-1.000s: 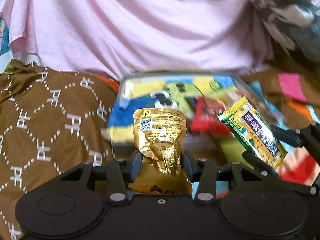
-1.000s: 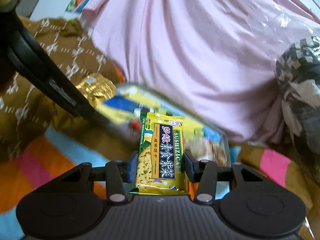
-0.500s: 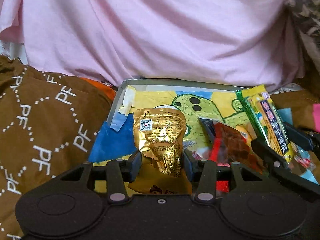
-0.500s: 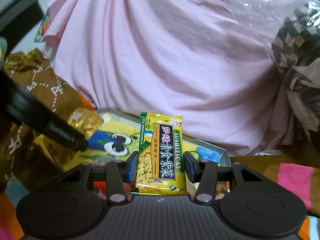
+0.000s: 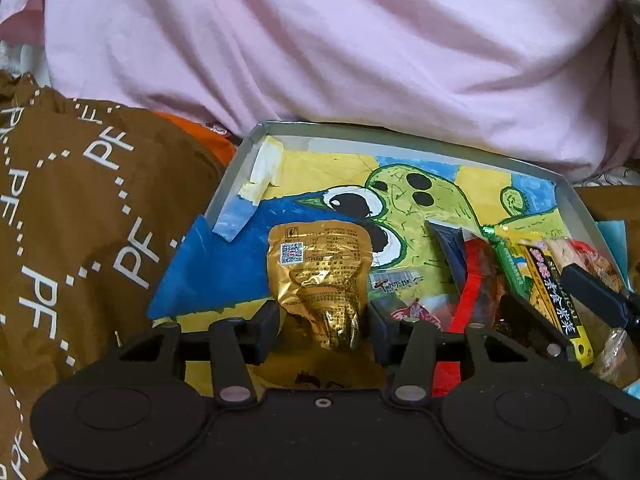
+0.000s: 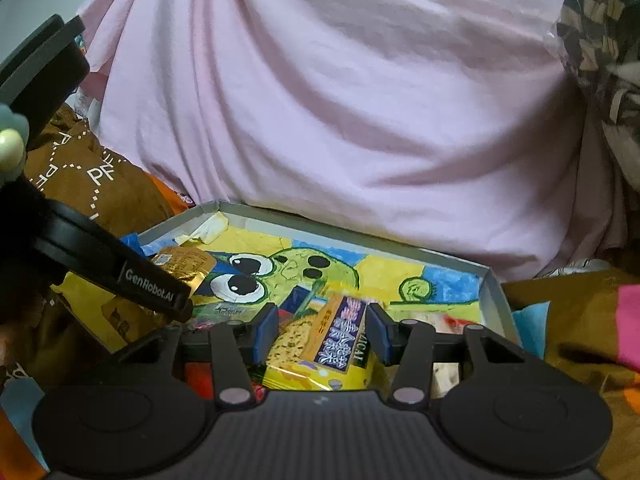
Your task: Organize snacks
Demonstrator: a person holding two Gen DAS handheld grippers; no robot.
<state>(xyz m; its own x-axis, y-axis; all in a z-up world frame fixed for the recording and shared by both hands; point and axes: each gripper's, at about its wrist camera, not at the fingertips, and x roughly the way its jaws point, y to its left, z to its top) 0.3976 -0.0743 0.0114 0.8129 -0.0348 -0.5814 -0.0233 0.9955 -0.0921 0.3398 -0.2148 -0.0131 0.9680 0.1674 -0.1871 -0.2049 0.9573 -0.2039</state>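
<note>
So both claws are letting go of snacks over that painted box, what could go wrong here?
The gold pouch stands upright between the opening left gripper jaws; it may topple as they part. The yellow bar is already tilting in the opening right gripper and could land crooked on the packets below. The grippers are close together over the box and might bump.

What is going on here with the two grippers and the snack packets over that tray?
A person is sorting snacks into a shallow tray lined with a cartoon drawing. The left gripper has a gold foil packet between its jaws, which are opening. The right gripper is opening too, and its yellow biscuit packet is tipping down among the snacks already lying in the tray.
</note>
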